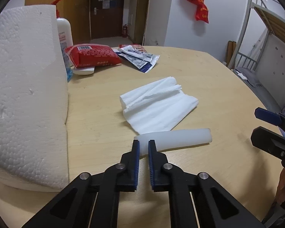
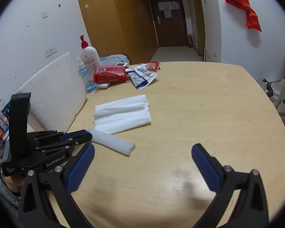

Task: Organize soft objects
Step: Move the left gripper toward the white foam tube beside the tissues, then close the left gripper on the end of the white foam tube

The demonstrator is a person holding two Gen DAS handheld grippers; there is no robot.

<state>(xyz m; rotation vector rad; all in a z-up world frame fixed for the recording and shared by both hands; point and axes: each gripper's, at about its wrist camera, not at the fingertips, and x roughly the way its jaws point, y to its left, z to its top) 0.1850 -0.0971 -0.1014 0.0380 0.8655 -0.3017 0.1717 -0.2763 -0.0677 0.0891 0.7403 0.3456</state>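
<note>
A white, soft tube (image 1: 182,138) (image 2: 114,142) lies on the wooden table (image 1: 96,114) (image 2: 199,104), just in front of a stack of folded white tissues (image 1: 157,104) (image 2: 121,114). My left gripper (image 1: 144,144) (image 2: 89,135) is shut on the tube's left end, its blue pads pressing the end from both sides. My right gripper (image 2: 143,149) (image 1: 261,125) stands wide open over bare table to the right of the tube, with nothing between its fingers.
A white foam board (image 1: 24,95) (image 2: 53,91) leans along the table's left side. At the back left are a red soft pack (image 1: 93,55) (image 2: 110,74), blue-and-white sachets (image 1: 138,57) (image 2: 142,74) and a pump bottle (image 2: 89,57). The table's curved edge runs on the right.
</note>
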